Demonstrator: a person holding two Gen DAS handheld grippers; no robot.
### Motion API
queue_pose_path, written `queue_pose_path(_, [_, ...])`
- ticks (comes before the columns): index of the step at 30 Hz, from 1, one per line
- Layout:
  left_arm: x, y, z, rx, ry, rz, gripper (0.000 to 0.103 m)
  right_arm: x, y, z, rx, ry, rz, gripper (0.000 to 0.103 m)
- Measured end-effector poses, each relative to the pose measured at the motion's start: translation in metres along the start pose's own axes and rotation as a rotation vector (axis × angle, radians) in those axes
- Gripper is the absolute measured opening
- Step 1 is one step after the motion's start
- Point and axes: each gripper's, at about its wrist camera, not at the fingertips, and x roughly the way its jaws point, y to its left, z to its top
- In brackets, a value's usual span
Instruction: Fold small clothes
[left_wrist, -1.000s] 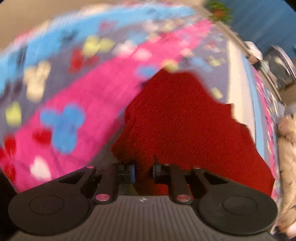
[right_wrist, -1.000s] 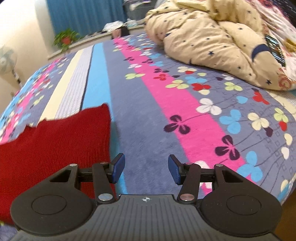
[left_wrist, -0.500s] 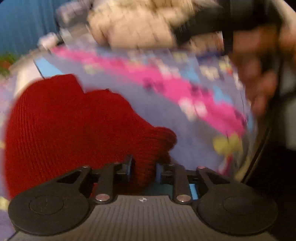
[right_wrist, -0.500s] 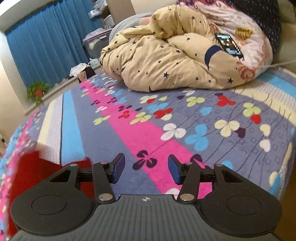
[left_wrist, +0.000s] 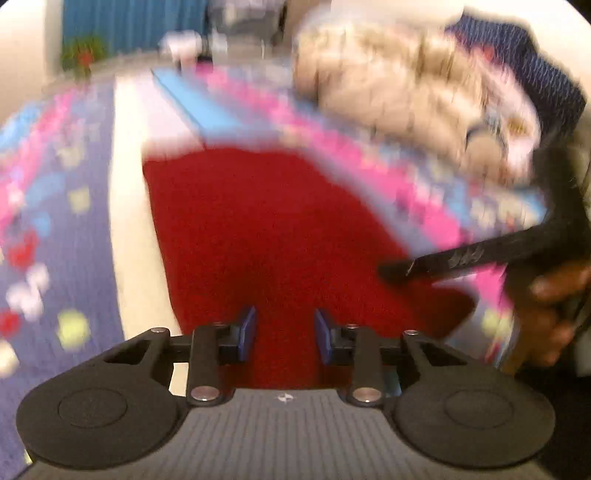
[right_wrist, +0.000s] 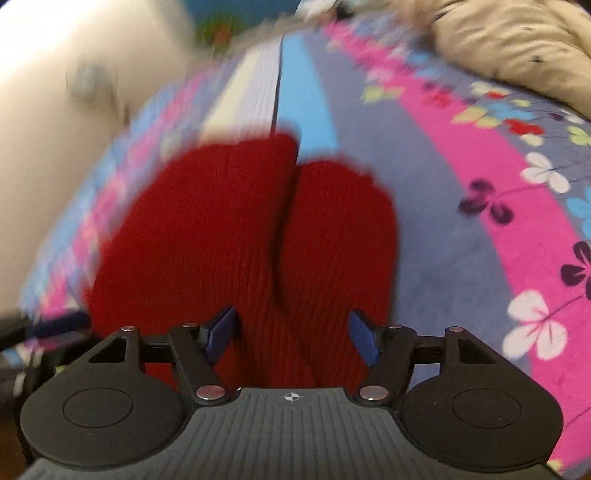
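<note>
I hold both hand-held grippers, left (left_wrist: 283, 334) and right (right_wrist: 291, 334), spread over the red knit (right_wrist: 251, 229) on the bed (right_wrist: 461, 229), apparently choosing grasp points.

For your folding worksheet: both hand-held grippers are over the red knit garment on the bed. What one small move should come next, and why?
Probably lower the right hand-held gripper and close it on the near edge of the red knit garment. Its jaws stand open right over the fabric, and a seam or fold line runs up the middle. The left hand-held gripper is also open, holding nothing, so neither grips the garment yet.
</note>
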Motion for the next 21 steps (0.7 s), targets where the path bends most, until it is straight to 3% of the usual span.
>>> queue_pose_path(1, [0.008,-0.003,-0.007,0.057,0.035,0.018,0.038,0.002,0.006,-0.002,-0.039,0.011,-0.017,0.036])
queue_pose_path(2, [0.01,-0.008,-0.01,0.119,0.032,0.044,0.038,0.0,0.012,-0.003,-0.062,0.019,0.02,0.018])
queue_pose_path(3, [0.008,-0.013,-0.01,0.164,0.02,0.059,0.038,-0.006,0.015,-0.004,-0.07,0.016,0.067,0.017])
queue_pose_path(5, [0.002,-0.01,-0.004,0.175,0.032,0.031,0.044,-0.021,0.019,-0.006,-0.125,-0.007,0.073,0.015])
queue_pose_path(9, [-0.006,0.014,0.016,0.086,0.054,-0.097,0.052,-0.009,-0.001,-0.01,-0.062,0.067,0.032,0.015])
queue_pose_path(10, [-0.008,0.017,0.022,0.06,0.037,-0.101,0.063,-0.007,0.002,-0.012,-0.078,0.071,0.032,0.016])
queue_pose_path(11, [-0.013,0.022,0.028,0.03,0.01,-0.099,0.077,-0.008,0.004,-0.011,-0.089,0.064,0.044,0.018])
queue_pose_path(12, [-0.017,0.033,0.036,-0.011,-0.029,-0.083,0.085,-0.009,0.003,-0.009,-0.081,0.053,0.061,0.022])
queue_pose_path(13, [-0.021,0.041,0.042,-0.045,-0.062,-0.061,0.096,-0.011,0.002,-0.007,-0.056,0.033,0.073,0.036])
queue_pose_path(14, [-0.021,0.05,0.048,-0.086,-0.092,-0.034,0.1,-0.013,-0.001,-0.004,-0.023,0.007,0.067,0.047])
queue_pose_path(15, [-0.021,0.061,0.054,-0.13,-0.108,-0.014,0.102,-0.017,-0.006,0.001,0.012,-0.033,0.051,0.071])
queue_pose_path(16, [-0.017,0.073,0.06,-0.181,-0.109,-0.007,0.102,-0.022,-0.01,0.002,0.047,-0.084,0.03,0.087])
queue_pose_path(18, [-0.002,0.095,0.068,-0.277,-0.076,-0.022,0.102,-0.019,-0.015,0.011,0.114,-0.14,0.003,0.09])
queue_pose_path(21, [0.029,0.125,0.079,-0.4,0.003,-0.07,0.102,0.009,-0.025,0.019,0.204,-0.067,0.012,0.093])
